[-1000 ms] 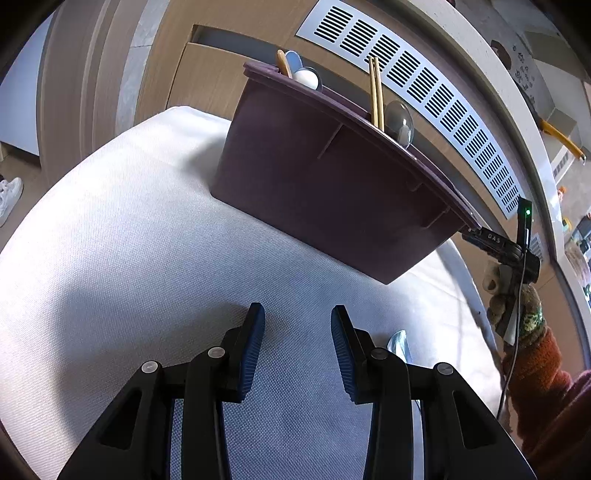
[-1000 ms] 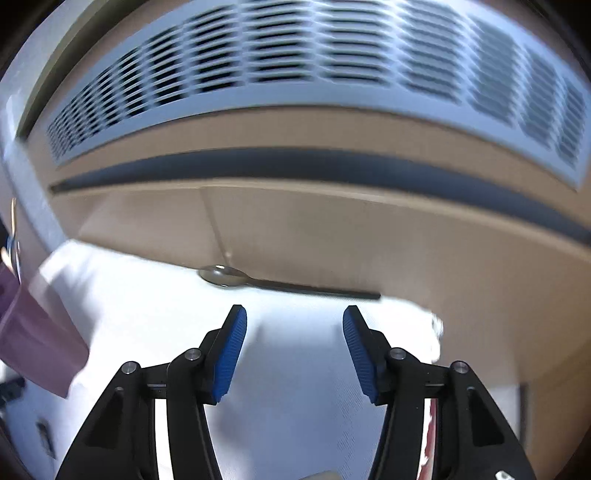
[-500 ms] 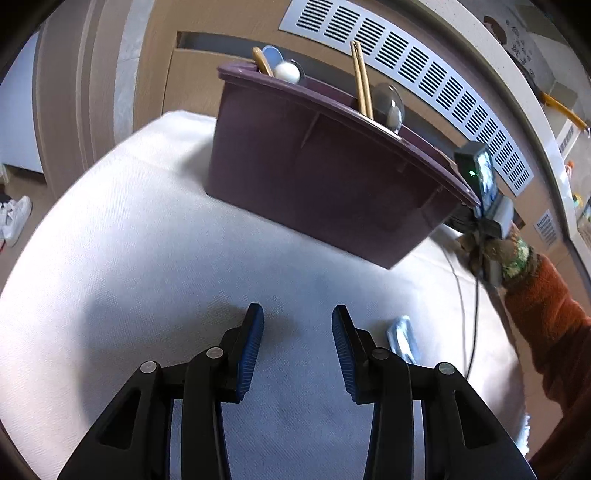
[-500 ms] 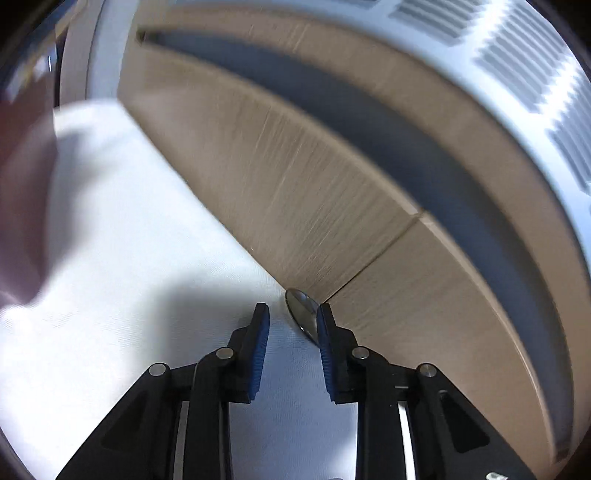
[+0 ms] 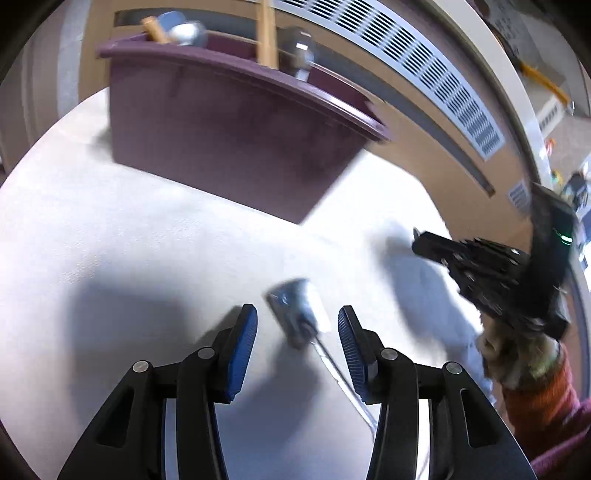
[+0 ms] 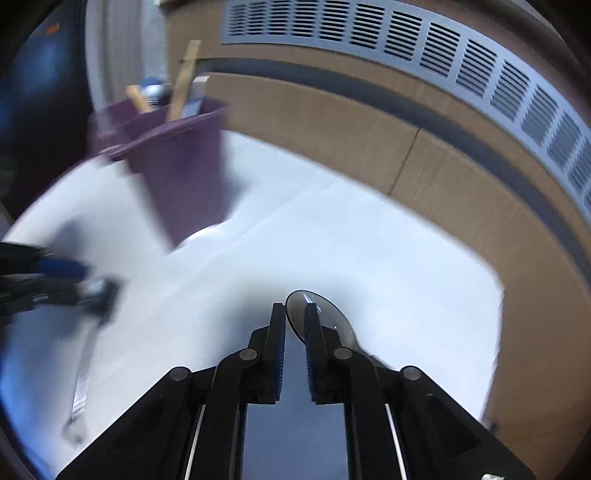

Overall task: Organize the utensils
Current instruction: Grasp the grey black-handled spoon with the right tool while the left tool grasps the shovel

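Note:
A purple utensil bin stands on the white cloth, holding wooden chopsticks and spoons. My left gripper is open, its fingers on either side of a flat metal utensil lying on the cloth. My right gripper is shut on a metal spoon and holds it above the cloth; the spoon bowl sticks out past the fingertips. The right gripper also shows in the left wrist view, right of the bin. The bin shows in the right wrist view at the upper left.
The table is covered by a white cloth. A wooden wall panel with a white vent grille runs close behind the table. The left gripper and the metal utensil show blurred at the left of the right wrist view.
My right gripper closed on the spoon by the wall and lifted it, swinging toward the bin. My left gripper moved right, so the flat metal utensil now lies between its fingers.

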A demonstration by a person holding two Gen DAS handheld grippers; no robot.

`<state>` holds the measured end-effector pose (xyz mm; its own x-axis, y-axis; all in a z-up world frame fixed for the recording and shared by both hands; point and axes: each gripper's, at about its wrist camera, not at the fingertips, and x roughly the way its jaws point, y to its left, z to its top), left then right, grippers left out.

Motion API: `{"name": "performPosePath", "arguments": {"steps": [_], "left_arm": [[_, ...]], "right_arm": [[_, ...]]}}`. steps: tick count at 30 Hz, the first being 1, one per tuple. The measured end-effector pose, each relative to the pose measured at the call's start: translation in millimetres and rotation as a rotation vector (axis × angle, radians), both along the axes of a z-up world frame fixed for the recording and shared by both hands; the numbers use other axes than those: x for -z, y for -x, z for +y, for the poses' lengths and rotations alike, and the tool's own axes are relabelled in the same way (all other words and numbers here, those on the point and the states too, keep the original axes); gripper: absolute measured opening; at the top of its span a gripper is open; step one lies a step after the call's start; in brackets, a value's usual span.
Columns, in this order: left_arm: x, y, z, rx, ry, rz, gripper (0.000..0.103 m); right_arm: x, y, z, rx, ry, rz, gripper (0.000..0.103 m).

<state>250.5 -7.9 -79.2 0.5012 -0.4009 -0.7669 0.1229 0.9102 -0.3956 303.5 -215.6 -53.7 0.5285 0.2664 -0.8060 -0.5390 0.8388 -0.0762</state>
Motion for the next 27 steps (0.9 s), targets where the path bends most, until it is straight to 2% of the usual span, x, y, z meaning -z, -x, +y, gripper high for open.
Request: {"name": "performPosePath", "arguments": {"steps": [2,4,7,8,9,13,16,18,19,21,23,25,27], "left_arm": [[-3.9,4.9,-17.6,0.003,-0.076,-0.028,0.047],[-5.6,12.4,-38.6,-0.008,-0.208,-0.071,0.047],[-1.7,25.5,-62.4,0.027,-0.334,-0.105,0.047],[1.0,28.5,-66.7,0.038,-0.364,-0.105,0.047],[4.4,31.9,-68.8,0.042,-0.391,-0.098,0.047],[5.9,43.5,-58.5,0.024,-0.438,-0.102,0.048],[7.1,46.2,-30.6,-0.023,-0.469,-0.084,0.050],[6.9,45.1,-12.9,-0.049,-0.460,-0.065,0.051],[6.3,43.0,-6.7,-0.048,-0.430,-0.052,0.051],[3.3,40.7,5.7,0.034,-0.296,-0.027,0.051],[-0.5,32.9,-2.2,0.134,-0.239,-0.024,0.051],[-6.7,27.6,-15.8,0.247,-0.279,-0.064,0.051],[-11.5,21.3,-32.7,0.377,-0.380,-0.111,0.051]], "right_arm": [[-1.8,16.3,3.9,-0.005,-0.056,0.022,0.019],[-9.3,30.2,-6.0,0.001,-0.086,0.006,0.028],[-16.7,43.8,-22.4,0.007,-0.088,-0.024,0.031],[-21.8,39.6,-55.0,0.019,-0.088,-0.029,0.032],[-24.1,36.9,-62.5,0.032,-0.092,-0.025,0.034],[-12.5,1.2,-96.5,0.119,-0.120,0.032,0.035],[7.7,-23.9,-106.4,0.170,-0.123,0.086,0.035],[18.3,-23.9,-110.2,0.194,-0.141,0.133,0.035],[20.8,-18.3,-111.8,0.196,-0.166,0.153,0.038],[20.8,4.2,-111.6,0.197,-0.214,0.168,0.043],[19.7,31.0,-106.3,0.172,-0.247,0.192,0.048],[18.9,54.2,-97.7,0.149,-0.254,0.208,0.049],[16.8,79.8,-87.1,0.124,-0.249,0.225,0.049]]}}
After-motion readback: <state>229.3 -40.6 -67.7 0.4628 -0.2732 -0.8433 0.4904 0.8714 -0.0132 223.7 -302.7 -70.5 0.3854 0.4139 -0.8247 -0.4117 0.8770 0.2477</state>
